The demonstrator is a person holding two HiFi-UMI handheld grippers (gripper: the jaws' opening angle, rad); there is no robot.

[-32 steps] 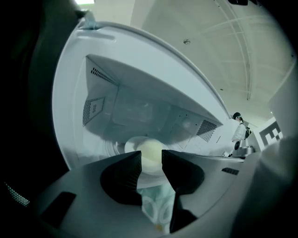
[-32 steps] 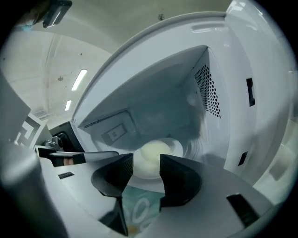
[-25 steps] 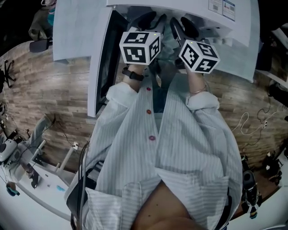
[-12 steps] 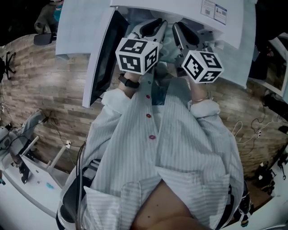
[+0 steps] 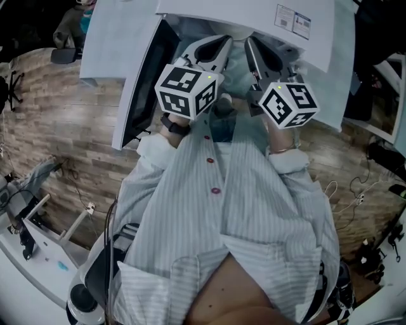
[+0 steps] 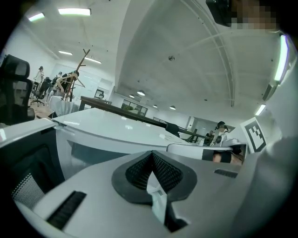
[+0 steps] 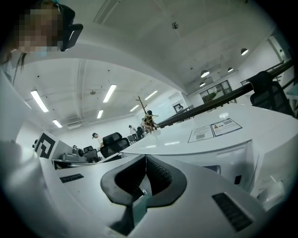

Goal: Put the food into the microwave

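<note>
A white microwave [image 5: 254, 16] stands in front of me with its door [image 5: 143, 76] swung open to the left. My left gripper [image 5: 219, 44] and right gripper [image 5: 254, 46] are side by side at its mouth, each with a marker cube behind it. A pale, translucent food package [image 5: 236, 60] hangs between them. Both pairs of jaws have just been closing. In the left gripper view the left gripper [image 6: 152, 162] is shut on a thin white edge [image 6: 157, 200] of the package. In the right gripper view the right gripper [image 7: 145, 163] pinches a translucent greenish edge [image 7: 138, 210].
The microwave's top [image 7: 209, 135] bears printed labels. Wooden floor [image 5: 70, 133] lies to both sides. A white table [image 5: 38, 266] with tools is at the lower left, and cables [image 5: 349, 197] trail at the right. Office chairs [image 7: 111, 139] and people stand far off.
Both grippers have risen toward me in front of the microwave mouth, and the pale package has come up between them. The marker cubes now look larger and sit a little farther apart.
</note>
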